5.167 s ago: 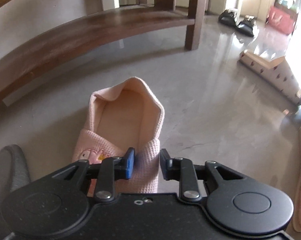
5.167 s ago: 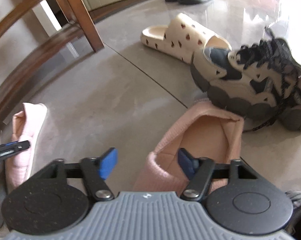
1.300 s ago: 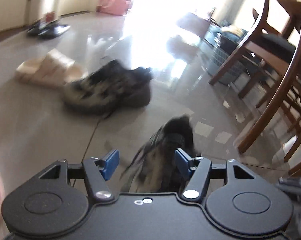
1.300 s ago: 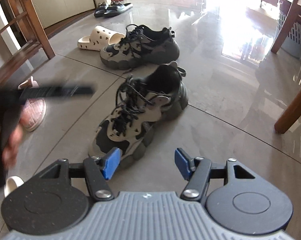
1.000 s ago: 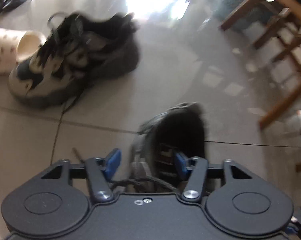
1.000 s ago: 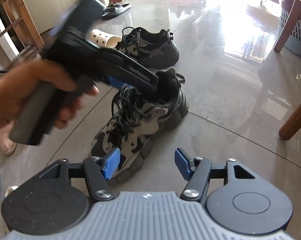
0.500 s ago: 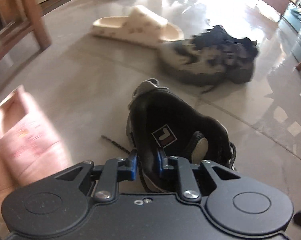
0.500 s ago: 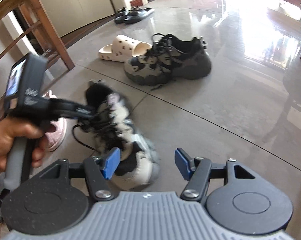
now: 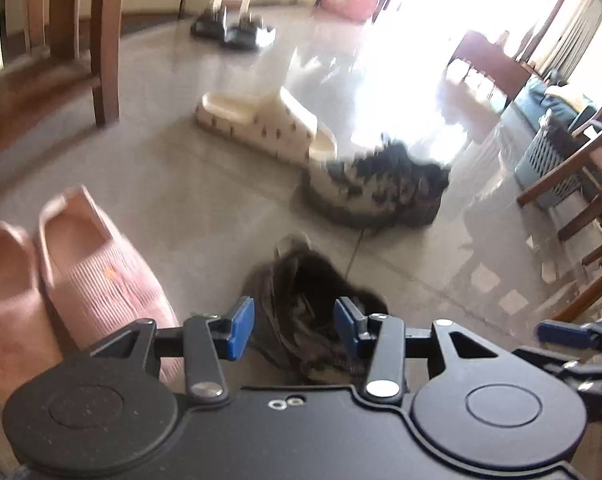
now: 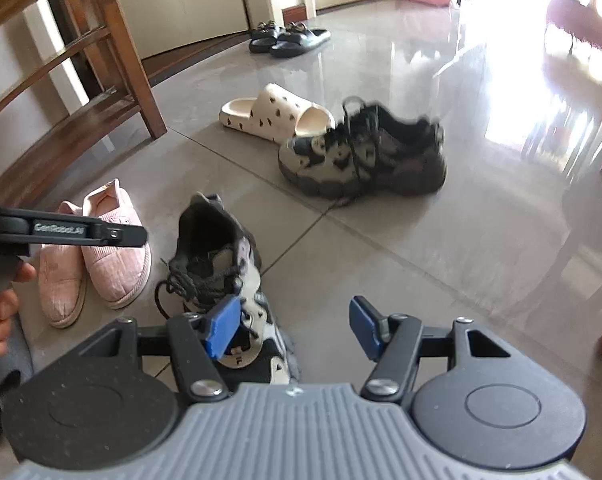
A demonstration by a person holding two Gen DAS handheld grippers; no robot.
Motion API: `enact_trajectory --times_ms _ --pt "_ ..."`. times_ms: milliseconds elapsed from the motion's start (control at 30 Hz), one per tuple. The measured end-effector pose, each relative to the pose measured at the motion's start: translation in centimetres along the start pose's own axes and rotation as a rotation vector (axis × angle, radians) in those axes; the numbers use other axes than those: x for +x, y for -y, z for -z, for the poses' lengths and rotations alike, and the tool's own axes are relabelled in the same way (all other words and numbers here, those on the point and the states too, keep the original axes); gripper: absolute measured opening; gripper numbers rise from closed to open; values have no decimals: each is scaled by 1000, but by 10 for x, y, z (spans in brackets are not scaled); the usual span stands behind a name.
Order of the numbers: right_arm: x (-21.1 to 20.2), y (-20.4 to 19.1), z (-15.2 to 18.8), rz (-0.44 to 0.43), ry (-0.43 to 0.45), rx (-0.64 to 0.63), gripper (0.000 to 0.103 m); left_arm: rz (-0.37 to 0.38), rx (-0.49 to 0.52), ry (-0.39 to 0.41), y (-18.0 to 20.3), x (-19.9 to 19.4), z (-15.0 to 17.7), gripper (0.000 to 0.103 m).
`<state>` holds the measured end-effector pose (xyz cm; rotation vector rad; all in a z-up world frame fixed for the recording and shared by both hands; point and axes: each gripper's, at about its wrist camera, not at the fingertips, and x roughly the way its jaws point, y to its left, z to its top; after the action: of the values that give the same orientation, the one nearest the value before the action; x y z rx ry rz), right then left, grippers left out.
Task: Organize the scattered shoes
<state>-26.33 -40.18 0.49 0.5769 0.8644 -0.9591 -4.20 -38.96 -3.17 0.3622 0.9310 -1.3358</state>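
Since half a second ago, the left gripper [image 9: 295, 322] has let go of the near sneaker [image 10: 217, 260]; its fingers are opening, with the shoe below and between them, untouched. That black-and-cream laced sneaker stands upright on the floor [image 10: 441, 240], just beside the pink slipper pair [image 10: 101, 248]. Its mate [image 10: 365, 152] sits farther off, touching a cream slide [image 10: 273, 116]. The right gripper [image 10: 289, 326] holds its fingers apart, gripping nothing.

Both wrist views low, angled floorward, sharing the near sneaker [image 9: 301, 304]
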Motion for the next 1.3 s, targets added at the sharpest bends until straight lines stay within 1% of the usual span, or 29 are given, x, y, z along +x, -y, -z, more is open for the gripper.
enact_trajectory --times_ms 67,133,167,233,300,367,400,433,467,500,533,600,667,733,767,867,967,1033,1100,1133,1200,1300 --pt "-23 -5 -24 37 10 -33 64 -2 -27 76 4 -15 -8 44" --pt "-54 -12 -50 70 38 -64 64 5 -55 158 8 -34 -7 44" --pt "-68 -17 -60 89 55 -87 64 -2 -65 201 10 -45 -3 44" --pt "-100 -31 -83 140 96 -163 64 -28 -61 259 15 -60 12 44" --pt "-122 -48 -101 169 123 -273 64 -51 -45 273 18 -66 25 44" --pt "-128 -63 -112 166 158 -351 64 -70 10 242 23 -62 33 44" --pt "-125 -68 -116 152 171 -364 64 -86 27 233 24 -59 35 44" --pt "-118 -71 -117 128 181 -355 64 -104 35 229 24 -55 36 44" --pt "-104 -73 -117 80 192 -335 64 -119 32 220 23 -51 36 44" --pt "-91 -74 -115 40 195 -323 64 -136 17 203 21 -44 34 47" --pt "-78 -74 -115 13 186 -325 63 -143 9 196 19 -41 32 47" --pt "-43 -68 -118 -54 153 -335 63 -185 -16 166 20 -23 24 47" --pt "-16 -47 -123 -94 163 -346 63 -246 -6 160 26 0 11 48" --pt "1 -29 -125 -102 180 -365 63 -294 14 162 33 22 -2 49" --pt "15 -14 -126 -115 191 -381 63 -314 17 160 35 31 -7 49" --pt "55 20 -127 -156 203 -418 63 -353 -24 175 50 66 -22 49" --pt "90 49 -134 -204 220 -419 63 -367 -127 185 65 94 -25 49" --pt "110 68 -146 -232 243 -370 63 -356 -180 175 73 107 -23 49" --pt "129 86 -168 -256 263 -303 63 -340 -166 147 84 121 -26 53" --pt "140 95 -181 -269 279 -270 64 -329 -122 123 92 131 -32 54" --pt "165 110 -213 -296 321 -215 64 -322 -50 106 105 146 -48 55" --pt "184 114 -236 -345 335 -250 63 -306 -10 94 123 167 -72 55"
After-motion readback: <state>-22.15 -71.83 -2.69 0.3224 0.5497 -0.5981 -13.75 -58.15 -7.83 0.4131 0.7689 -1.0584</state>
